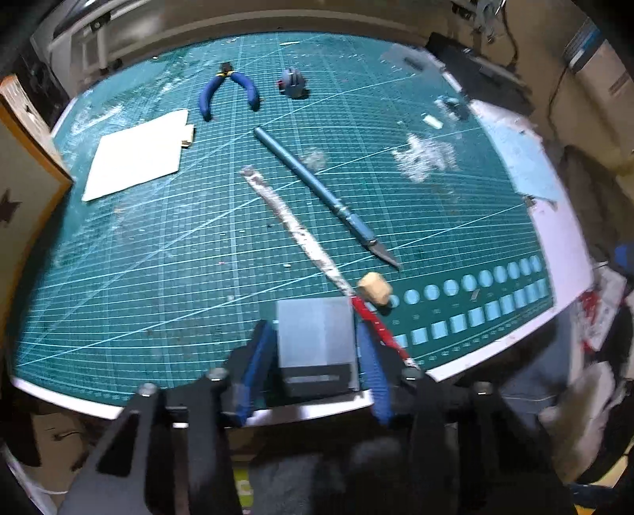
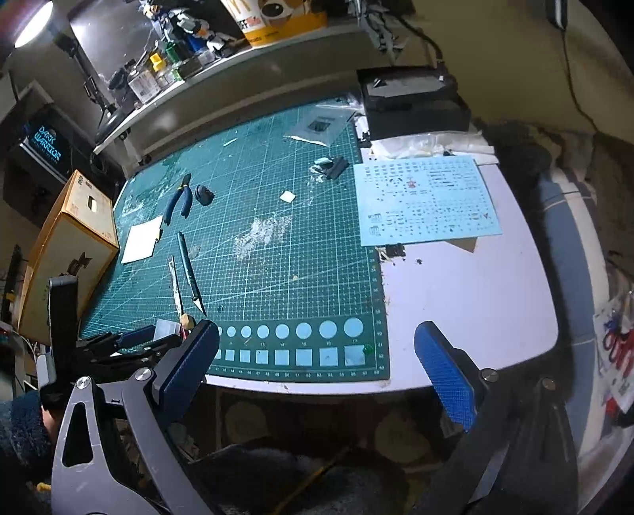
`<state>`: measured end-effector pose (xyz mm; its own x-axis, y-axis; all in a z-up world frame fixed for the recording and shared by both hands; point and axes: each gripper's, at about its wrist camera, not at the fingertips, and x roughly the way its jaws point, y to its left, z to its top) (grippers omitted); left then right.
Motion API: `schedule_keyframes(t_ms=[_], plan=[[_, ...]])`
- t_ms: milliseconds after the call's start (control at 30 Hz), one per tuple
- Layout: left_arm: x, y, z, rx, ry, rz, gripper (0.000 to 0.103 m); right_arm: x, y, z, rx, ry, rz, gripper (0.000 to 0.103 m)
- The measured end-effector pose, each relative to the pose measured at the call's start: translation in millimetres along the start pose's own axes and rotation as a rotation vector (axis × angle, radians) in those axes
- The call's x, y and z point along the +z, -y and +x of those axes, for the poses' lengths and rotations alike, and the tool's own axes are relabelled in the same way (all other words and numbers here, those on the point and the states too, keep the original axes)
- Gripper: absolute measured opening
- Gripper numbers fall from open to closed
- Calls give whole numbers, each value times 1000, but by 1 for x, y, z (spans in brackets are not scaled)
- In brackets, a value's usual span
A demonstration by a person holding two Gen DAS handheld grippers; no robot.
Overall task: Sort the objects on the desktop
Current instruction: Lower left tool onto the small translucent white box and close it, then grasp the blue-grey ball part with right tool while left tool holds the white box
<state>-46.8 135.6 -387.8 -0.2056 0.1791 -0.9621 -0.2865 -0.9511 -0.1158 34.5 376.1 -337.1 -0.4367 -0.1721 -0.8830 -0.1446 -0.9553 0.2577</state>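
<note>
Left claw (image 1: 315, 348) clamped on grey block (image 1: 315, 332); only right view shows decal sheet (image 2: 426, 200). Right claw (image 2: 317, 368) apart.

The cutting mat (image 1: 158, 253) looks matt and scuffed with white smears; the pliers (image 1: 228, 93) have glossy blue grips, and the knife (image 1: 317, 190) a smooth metal handle.

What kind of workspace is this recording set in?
Most likely a scale-model hobby desk: a green cutting mat, a craft knife, a decal sheet and a robot model figure on the shelf.
</note>
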Motion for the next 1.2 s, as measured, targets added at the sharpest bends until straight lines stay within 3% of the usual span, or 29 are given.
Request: schedule_keyframes(t_ms=[167, 367, 467, 733, 833, 900, 1200], plan=[[-6, -3, -8, 0, -10, -50, 39, 17, -4, 13, 41, -3, -32, 100], [-13, -16, -29, 19, 14, -121, 39, 50, -35, 48, 122, -1, -176, 99], [-19, -31, -38, 39, 23, -177, 39, 69, -57, 75, 175, -1, -242, 85], [-33, -71, -62, 92, 47, -323, 39, 116, -113, 142, 229, 21, -365, 64], [-39, -86, -71, 112, 55, -378, 39, 133, -133, 166, 245, 31, -406, 51], [-46, -94, -74, 121, 54, -412, 39, 138, -140, 182, 246, 4, -427, 38], [-58, -122, -78, 136, 44, -511, 39, 140, -162, 211, 226, -28, -536, 22]])
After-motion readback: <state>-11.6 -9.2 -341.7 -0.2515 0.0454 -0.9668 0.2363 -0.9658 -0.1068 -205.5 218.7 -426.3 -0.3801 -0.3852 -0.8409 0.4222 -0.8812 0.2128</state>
